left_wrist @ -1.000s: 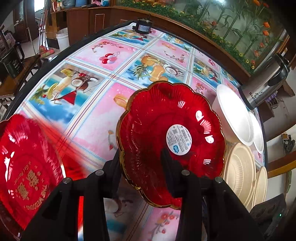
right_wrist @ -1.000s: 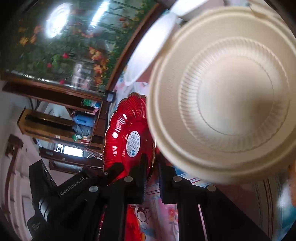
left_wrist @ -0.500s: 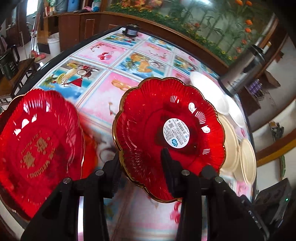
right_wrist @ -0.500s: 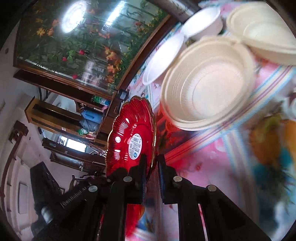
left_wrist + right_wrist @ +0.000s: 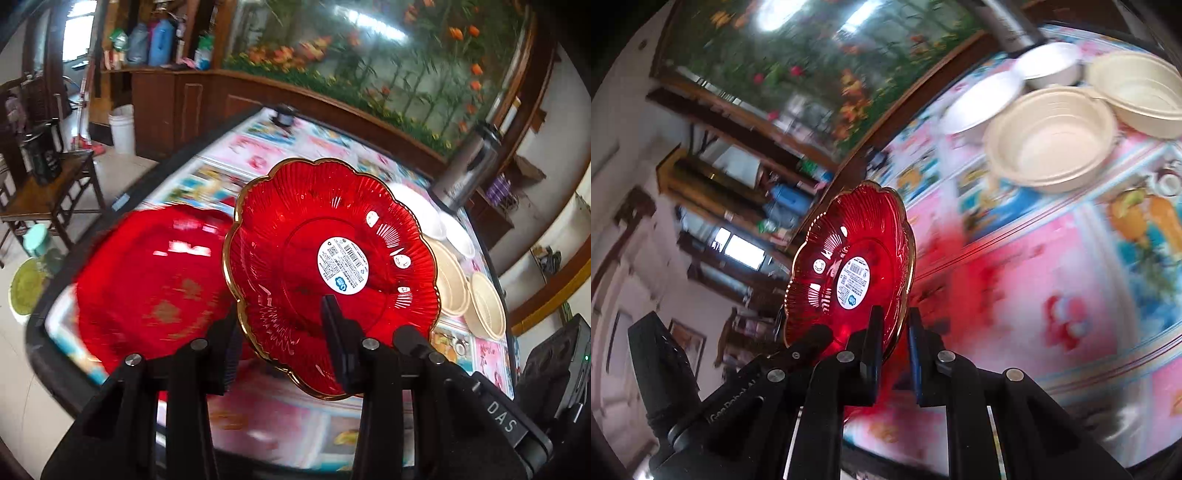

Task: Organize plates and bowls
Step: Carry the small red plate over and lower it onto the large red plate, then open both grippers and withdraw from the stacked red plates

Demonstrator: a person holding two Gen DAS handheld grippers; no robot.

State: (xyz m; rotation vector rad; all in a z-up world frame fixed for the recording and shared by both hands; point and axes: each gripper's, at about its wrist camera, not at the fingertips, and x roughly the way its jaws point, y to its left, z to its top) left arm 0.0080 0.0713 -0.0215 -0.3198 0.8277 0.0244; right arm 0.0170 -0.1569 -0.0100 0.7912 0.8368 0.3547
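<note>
Both grippers hold one red scalloped glass plate (image 5: 314,258) with a gold rim and a white round label, lifted and tilted above the table. My left gripper (image 5: 280,343) is shut on its near rim. My right gripper (image 5: 892,332) is shut on the plate's edge (image 5: 849,266); the left gripper body shows at the lower left of that view. A larger red plate with gold lettering (image 5: 147,284) lies on the table's near left corner, blurred. Cream bowls (image 5: 1049,140) and white bowls (image 5: 982,101) sit at the far right of the table.
The table (image 5: 1052,277) has a pink and blue fruit-print cloth. A steel kettle (image 5: 469,170) stands at the far right edge. A small dark jar (image 5: 284,116) sits at the far end. A wooden chair (image 5: 48,184) and floor lie to the left.
Both grippers have pulled back and up with the scalloped plate. The big red plate now lies further into the left wrist view, and the cream bowls are further from the right gripper.
</note>
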